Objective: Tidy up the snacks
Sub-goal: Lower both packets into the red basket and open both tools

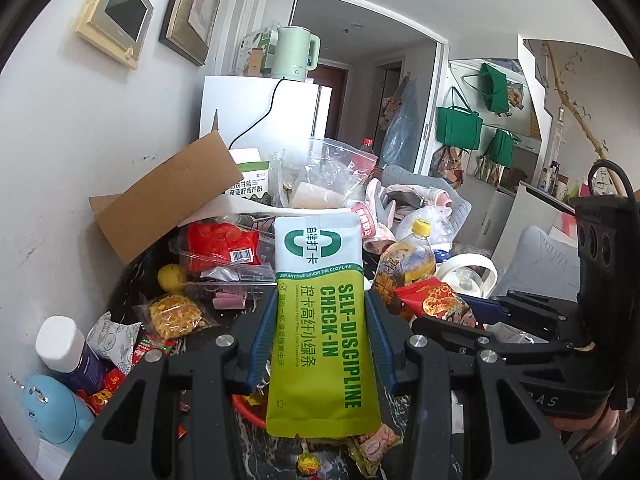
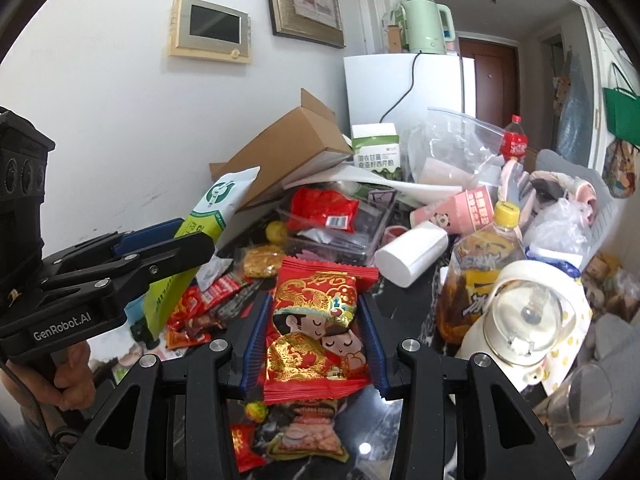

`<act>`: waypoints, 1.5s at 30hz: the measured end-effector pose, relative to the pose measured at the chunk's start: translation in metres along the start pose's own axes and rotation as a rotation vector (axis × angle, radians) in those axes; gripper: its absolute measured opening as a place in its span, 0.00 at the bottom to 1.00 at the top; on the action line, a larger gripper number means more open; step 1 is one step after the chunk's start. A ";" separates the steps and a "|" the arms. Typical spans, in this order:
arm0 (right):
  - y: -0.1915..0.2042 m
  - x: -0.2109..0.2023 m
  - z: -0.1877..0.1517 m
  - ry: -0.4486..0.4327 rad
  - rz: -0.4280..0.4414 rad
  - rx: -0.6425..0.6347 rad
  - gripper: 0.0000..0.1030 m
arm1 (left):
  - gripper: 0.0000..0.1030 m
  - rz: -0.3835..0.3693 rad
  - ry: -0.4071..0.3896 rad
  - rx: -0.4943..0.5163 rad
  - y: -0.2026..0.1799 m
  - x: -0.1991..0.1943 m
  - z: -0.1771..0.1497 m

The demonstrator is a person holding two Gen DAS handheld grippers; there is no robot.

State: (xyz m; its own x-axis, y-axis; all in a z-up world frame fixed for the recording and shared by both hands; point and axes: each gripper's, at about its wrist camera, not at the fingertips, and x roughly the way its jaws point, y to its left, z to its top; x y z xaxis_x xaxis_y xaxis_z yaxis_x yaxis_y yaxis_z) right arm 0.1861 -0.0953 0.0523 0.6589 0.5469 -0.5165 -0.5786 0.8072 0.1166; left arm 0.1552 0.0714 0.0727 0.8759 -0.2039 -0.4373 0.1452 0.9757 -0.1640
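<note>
Blue-padded left tongs are clamped on a green-and-white drink pouch, held upright between them. A red wedding-candy packet is gripped the same way in the right tongs. Below and beyond both tongs, loose snacks, a yellow-capped bottle and a cardboard box are crowded on the dark table.
</note>
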 end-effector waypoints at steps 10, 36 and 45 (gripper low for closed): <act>-0.023 0.050 0.017 0.028 -0.016 0.030 0.41 | 0.42 0.008 0.046 -0.019 0.011 0.052 0.008; -0.044 0.109 -0.003 0.167 -0.053 0.060 0.41 | 0.47 0.052 0.372 -0.011 0.026 0.142 -0.035; -0.045 0.120 -0.010 0.215 -0.040 0.065 0.41 | 0.66 0.129 0.396 -0.023 0.038 0.142 -0.033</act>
State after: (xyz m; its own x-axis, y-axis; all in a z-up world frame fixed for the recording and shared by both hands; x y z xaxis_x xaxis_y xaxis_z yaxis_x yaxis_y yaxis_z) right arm 0.2865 -0.0679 -0.0237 0.5587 0.4600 -0.6901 -0.5178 0.8435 0.1431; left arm 0.2698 0.0766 -0.0247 0.6409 -0.0995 -0.7612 0.0315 0.9941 -0.1035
